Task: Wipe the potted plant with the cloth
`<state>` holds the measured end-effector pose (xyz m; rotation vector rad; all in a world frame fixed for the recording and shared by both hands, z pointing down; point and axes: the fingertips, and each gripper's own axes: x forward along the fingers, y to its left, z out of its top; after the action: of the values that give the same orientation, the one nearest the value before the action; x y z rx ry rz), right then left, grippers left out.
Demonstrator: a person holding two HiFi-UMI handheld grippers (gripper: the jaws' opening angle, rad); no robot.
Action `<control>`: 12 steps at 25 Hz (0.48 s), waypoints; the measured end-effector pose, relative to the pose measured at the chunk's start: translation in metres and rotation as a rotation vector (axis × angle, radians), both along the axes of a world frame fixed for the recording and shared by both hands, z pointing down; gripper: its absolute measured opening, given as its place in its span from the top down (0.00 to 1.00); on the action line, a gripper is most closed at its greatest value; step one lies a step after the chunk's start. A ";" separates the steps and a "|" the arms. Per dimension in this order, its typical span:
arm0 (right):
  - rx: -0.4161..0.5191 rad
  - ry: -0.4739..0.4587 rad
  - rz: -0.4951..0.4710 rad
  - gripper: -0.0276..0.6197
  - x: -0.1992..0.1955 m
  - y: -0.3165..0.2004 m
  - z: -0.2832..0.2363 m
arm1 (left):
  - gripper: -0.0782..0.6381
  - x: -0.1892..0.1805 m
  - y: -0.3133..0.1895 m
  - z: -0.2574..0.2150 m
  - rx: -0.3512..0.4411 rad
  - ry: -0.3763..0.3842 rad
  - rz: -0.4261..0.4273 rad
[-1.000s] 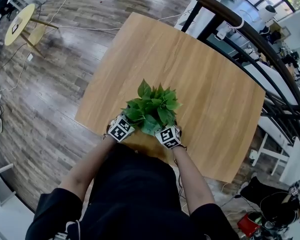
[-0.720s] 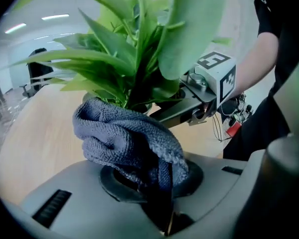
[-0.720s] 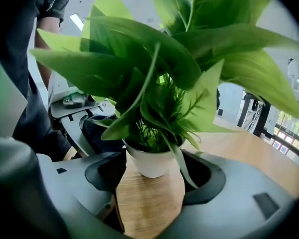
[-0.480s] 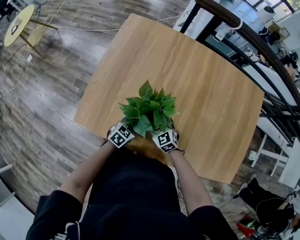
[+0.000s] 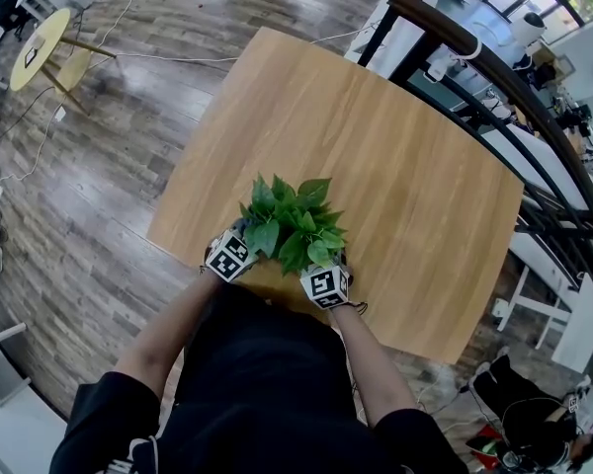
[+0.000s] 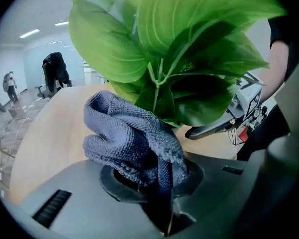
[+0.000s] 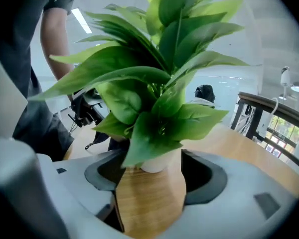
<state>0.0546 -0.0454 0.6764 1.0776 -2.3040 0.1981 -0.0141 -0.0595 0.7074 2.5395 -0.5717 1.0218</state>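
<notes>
The wooden table (image 5: 395, 136) stood on a plank floor (image 5: 99, 166), with the potted plant (image 5: 292, 227) near its front edge, directly ahead of you and between both grippers. Your left gripper (image 6: 164, 183) was clamped on the grey-blue cloth (image 6: 124, 138), and the cloth's bunched free end touched the underside of the leaves (image 6: 179, 44). Your right gripper (image 7: 149, 183) had its jaws apart — the white pot (image 7: 159, 161) stood between their tips, on the table.
</notes>
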 end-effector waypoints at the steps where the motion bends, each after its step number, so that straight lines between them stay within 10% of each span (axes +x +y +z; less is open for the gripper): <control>1: 0.007 -0.002 -0.022 0.45 -0.002 -0.006 -0.003 | 0.76 0.001 -0.001 0.000 0.002 0.000 0.002; 12: -0.030 -0.055 0.022 0.45 -0.004 -0.019 -0.002 | 0.76 0.021 0.023 -0.001 -0.046 0.043 0.031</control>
<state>0.0503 -0.0648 0.6749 1.0955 -2.3316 0.2734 0.0065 -0.0370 0.7061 2.5305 -0.4929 0.9763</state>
